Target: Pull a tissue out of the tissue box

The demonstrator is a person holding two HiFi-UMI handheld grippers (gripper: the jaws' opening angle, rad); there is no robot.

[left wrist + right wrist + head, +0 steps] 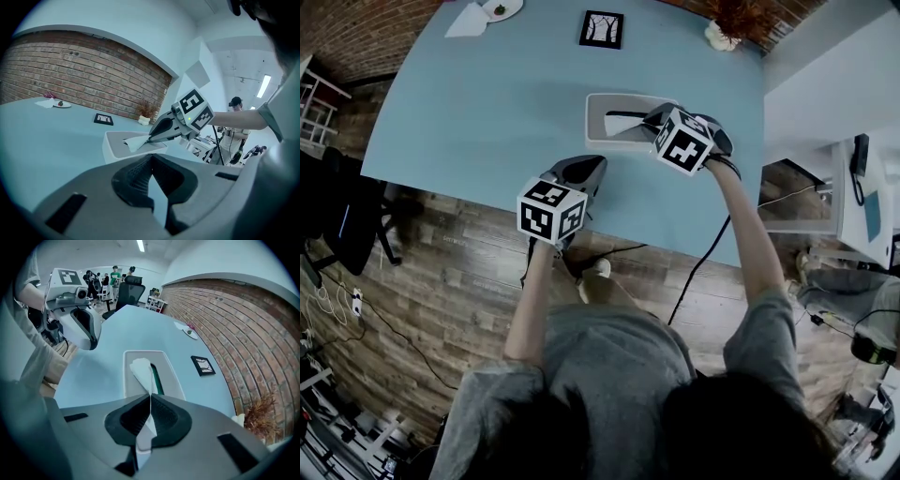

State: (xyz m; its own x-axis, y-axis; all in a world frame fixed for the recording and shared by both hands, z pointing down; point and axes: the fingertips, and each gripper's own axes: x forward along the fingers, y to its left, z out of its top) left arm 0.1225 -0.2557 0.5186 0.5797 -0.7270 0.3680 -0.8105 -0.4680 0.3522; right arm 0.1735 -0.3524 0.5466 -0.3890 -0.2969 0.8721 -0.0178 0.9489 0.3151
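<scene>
the right gripper has its fingers closed on the tissue, a white peak standing out of the slot of the tissue box, which sits on the blue tabletop. the left gripper hangs by the tabletop's near edge, apart from the box, its fingers closed on nothing. so nothing holds the box down. if the sheet drags in the slot, the pull may lift or slide the light box instead of freeing the tissue. the bite seems to take only the upper part of the sheet, so a sharp tug could tear it or let it slip out. the next sheet may follow too. in the head view the right gripper covers the slot and the tissue. no view shows how much tissue is left inside or how it is folded.
</scene>
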